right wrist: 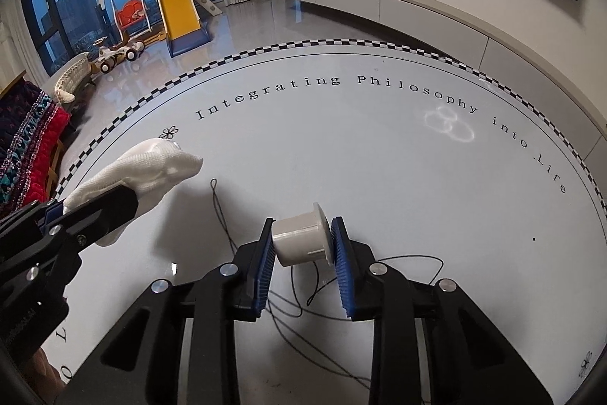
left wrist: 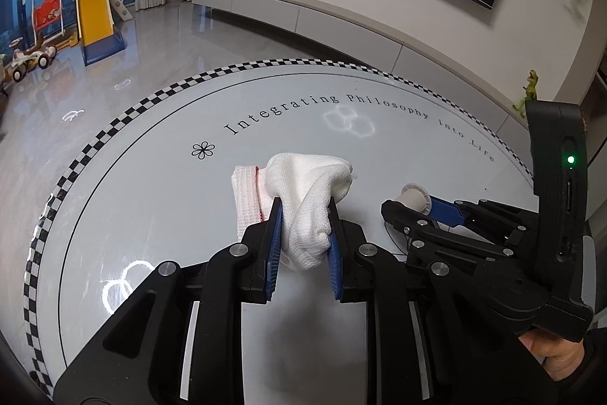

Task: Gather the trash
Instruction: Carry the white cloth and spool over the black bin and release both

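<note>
White knit glove (left wrist: 303, 211) — soft, light, squashable — sits pinched in the left gripper (left wrist: 304, 238) above the round table (left wrist: 151, 207). Right gripper (right wrist: 301, 249) clamps a hard plastic spool (right wrist: 299, 238) by its barrel — smooth, possibly slippery, trailing dark thread (right wrist: 224, 215).

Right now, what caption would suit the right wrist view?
Right gripper clamps a white spool, dark thread trailing across the round table.

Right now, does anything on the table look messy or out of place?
Yes. Dark thread lies unwound in loose loops across the table, under the empty white spool that the right claw grips.
</note>
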Tool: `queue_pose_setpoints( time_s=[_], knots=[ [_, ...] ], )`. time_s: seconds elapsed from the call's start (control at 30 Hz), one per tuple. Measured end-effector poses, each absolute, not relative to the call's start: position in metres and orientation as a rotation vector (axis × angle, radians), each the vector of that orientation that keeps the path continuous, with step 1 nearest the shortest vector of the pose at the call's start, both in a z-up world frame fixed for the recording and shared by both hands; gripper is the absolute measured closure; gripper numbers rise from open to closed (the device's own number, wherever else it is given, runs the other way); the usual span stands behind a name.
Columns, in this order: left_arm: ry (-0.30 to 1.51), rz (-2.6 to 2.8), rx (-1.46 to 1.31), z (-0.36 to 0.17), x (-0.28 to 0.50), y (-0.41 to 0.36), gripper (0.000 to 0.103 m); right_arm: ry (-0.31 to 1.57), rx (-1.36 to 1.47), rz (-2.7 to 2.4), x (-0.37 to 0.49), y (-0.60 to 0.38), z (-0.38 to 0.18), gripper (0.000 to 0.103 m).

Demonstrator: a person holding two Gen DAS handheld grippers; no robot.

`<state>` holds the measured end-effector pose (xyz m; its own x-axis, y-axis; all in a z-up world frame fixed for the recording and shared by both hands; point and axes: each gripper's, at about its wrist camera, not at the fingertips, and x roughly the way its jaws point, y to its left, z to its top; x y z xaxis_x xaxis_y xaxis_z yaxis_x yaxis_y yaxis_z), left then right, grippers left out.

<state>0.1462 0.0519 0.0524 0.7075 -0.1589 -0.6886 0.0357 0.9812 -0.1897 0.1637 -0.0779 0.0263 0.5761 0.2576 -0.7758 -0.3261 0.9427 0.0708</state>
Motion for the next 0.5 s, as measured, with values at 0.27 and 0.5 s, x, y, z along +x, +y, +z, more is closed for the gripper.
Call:
queue_pose_setpoints(
  time_s=[0.27,0.5],
  knots=[
    [0.765,-0.097,-0.164,0.073,0.113,0.055,0.082,0.869,-0.07,0.38,0.11,-0.077,0.054,0.072],
    [0.754,-0.079,-0.148,0.084,0.074,0.057,0.082,0.861,-0.056,0.403,0.059,-0.079,0.068,0.072]
  ],
)
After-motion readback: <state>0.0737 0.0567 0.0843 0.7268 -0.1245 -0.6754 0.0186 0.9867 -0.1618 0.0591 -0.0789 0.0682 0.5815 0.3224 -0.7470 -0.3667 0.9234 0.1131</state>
